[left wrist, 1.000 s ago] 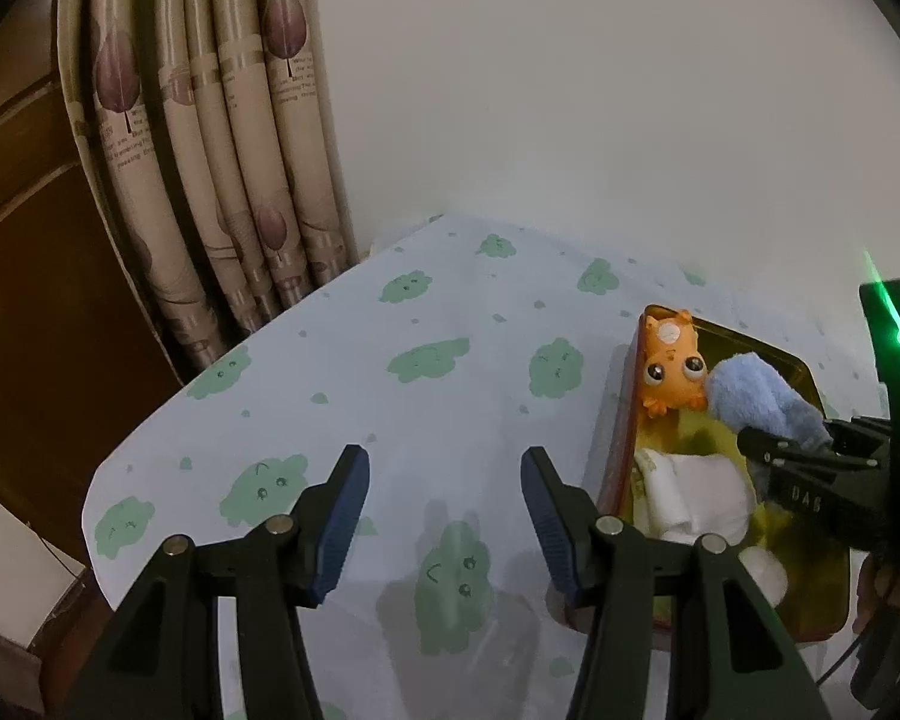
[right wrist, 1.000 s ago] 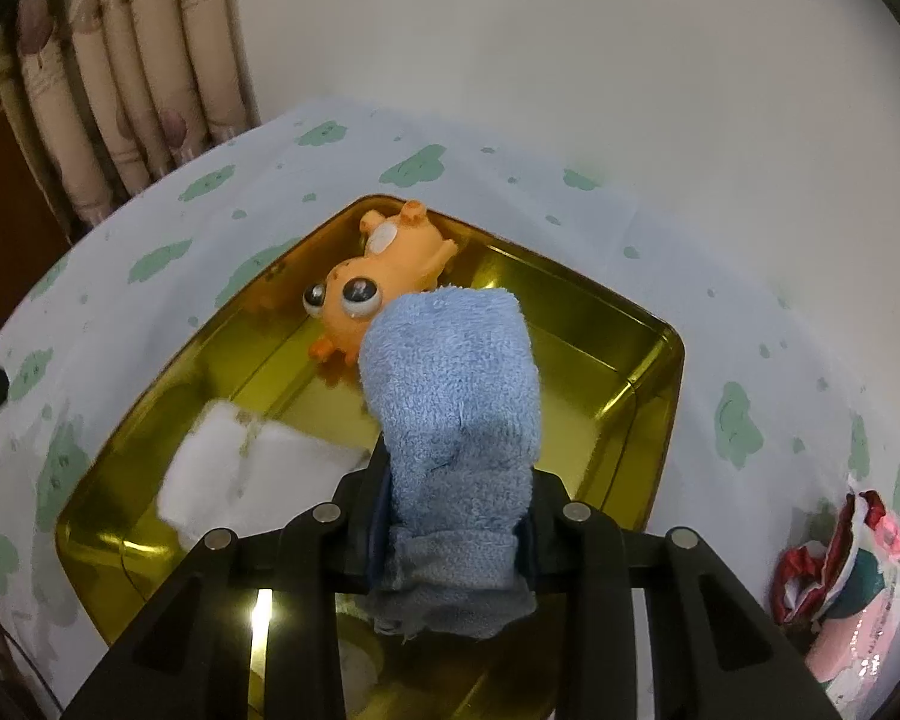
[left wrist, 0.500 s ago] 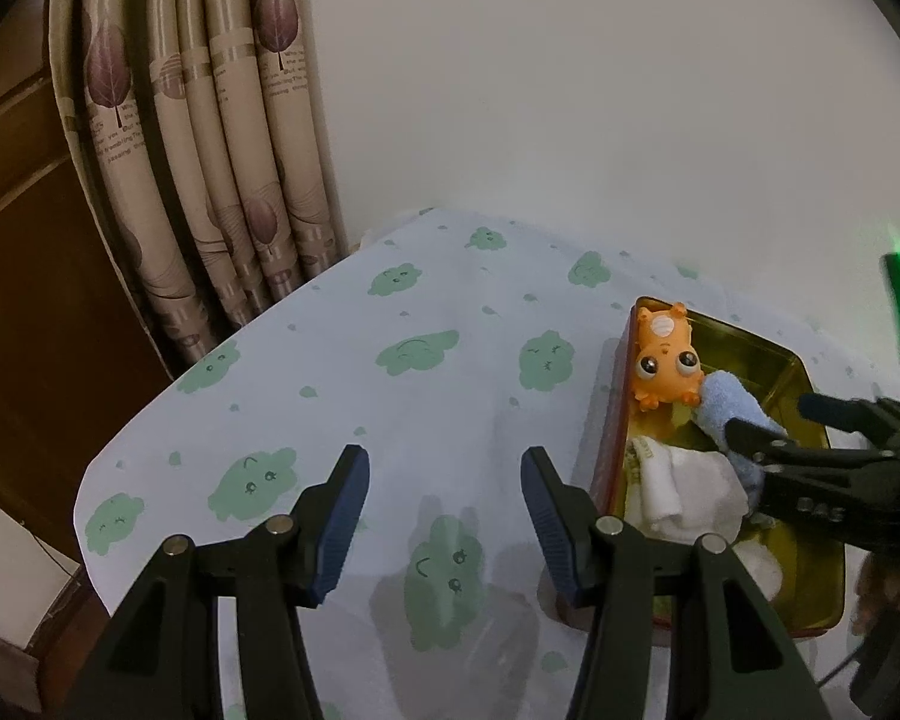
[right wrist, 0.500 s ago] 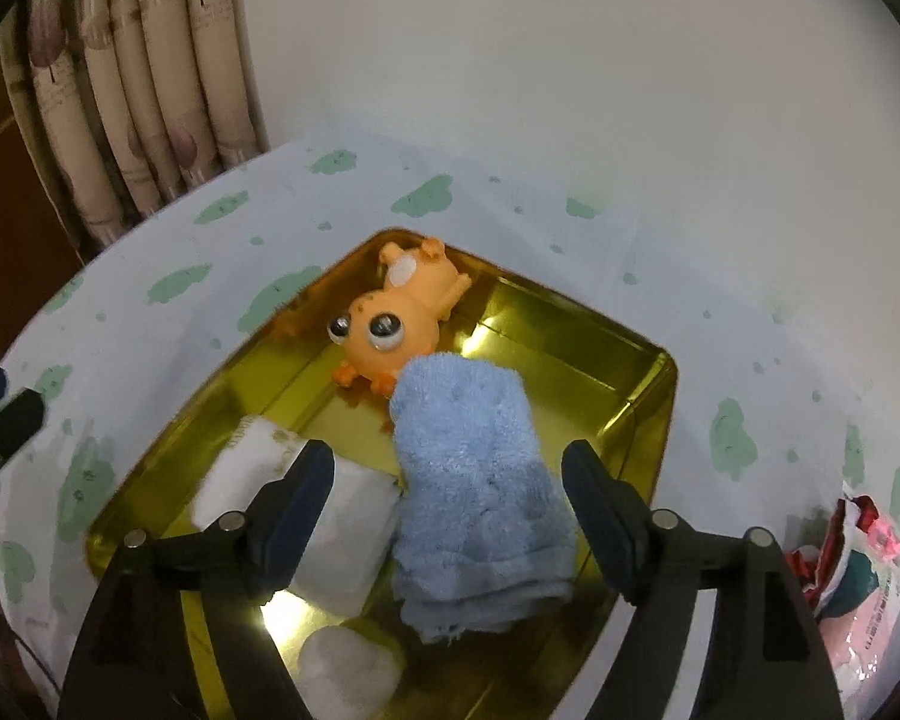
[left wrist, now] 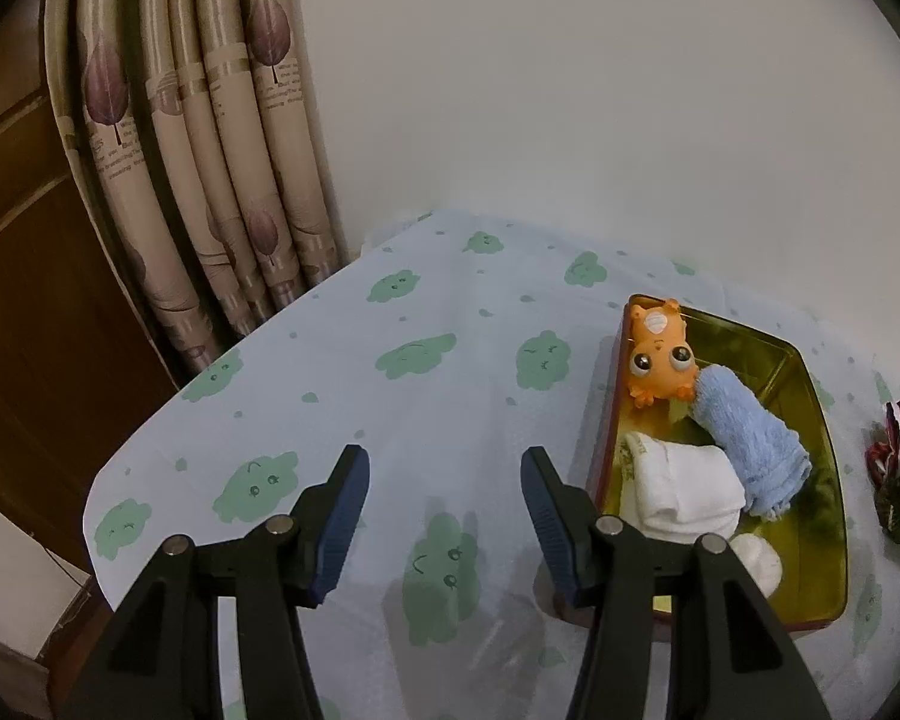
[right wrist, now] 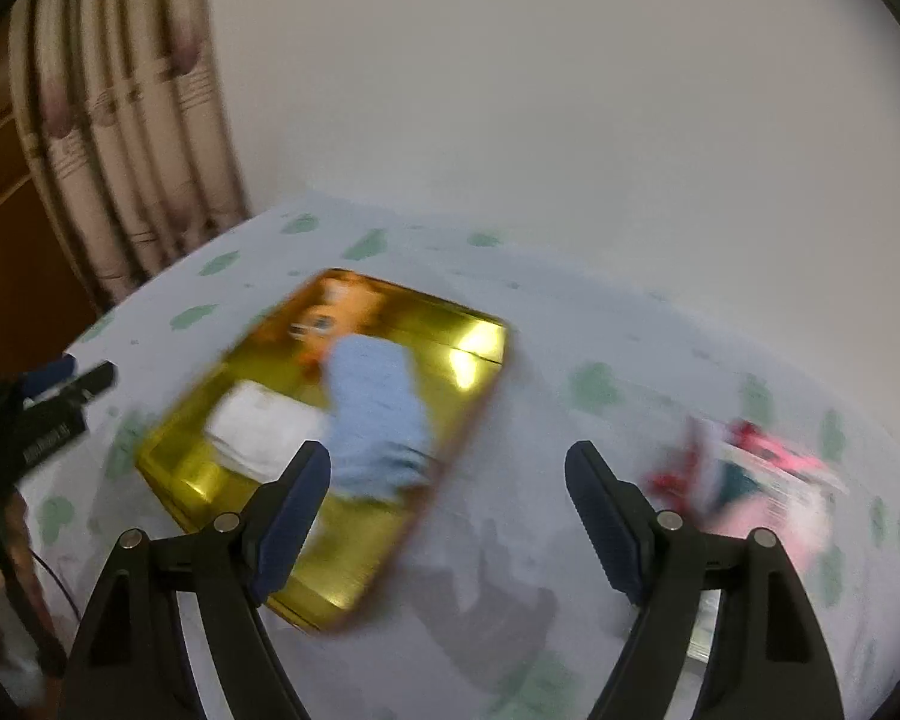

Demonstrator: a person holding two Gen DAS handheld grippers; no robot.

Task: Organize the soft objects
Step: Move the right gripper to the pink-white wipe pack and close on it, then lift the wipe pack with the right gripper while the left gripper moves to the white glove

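Red-and-pink, the crinkled soft packet lies on the tabletop's right side, just beyond the right claw, whose jaws have just been opening and stand wide and empty, nearer than the idle, open left claw.

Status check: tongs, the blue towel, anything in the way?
Both tongs open, empty. Blue towel in gold tin, beside orange toy. Path clear.
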